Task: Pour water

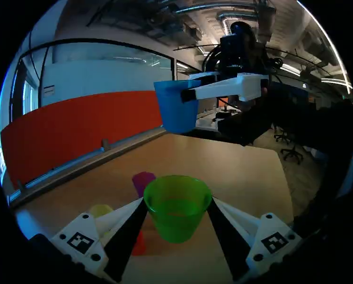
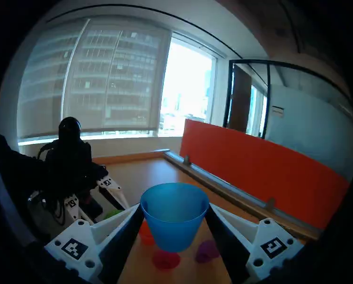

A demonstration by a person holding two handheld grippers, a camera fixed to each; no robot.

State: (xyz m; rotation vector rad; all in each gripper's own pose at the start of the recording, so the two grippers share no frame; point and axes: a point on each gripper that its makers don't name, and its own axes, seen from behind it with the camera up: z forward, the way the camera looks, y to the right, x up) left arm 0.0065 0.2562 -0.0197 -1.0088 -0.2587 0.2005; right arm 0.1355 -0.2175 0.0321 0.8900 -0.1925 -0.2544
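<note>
Translucent plastic, that is the one green cup [image 1: 177, 208], low in the centre of the left gripper view and pinched between both fingers of my left tool [image 1: 176, 204]. One blue cup [image 1: 176, 108] hangs in the upper centre, clamped by my right tool [image 1: 185, 94] above the wooden worktop [image 1: 242, 175]. Three smaller cups stand at lower left: purple cup [image 1: 142, 181], yellow cup [image 1: 101, 211], red cup [image 1: 139, 244]. I cannot tell whether either held cup contains water.
</note>
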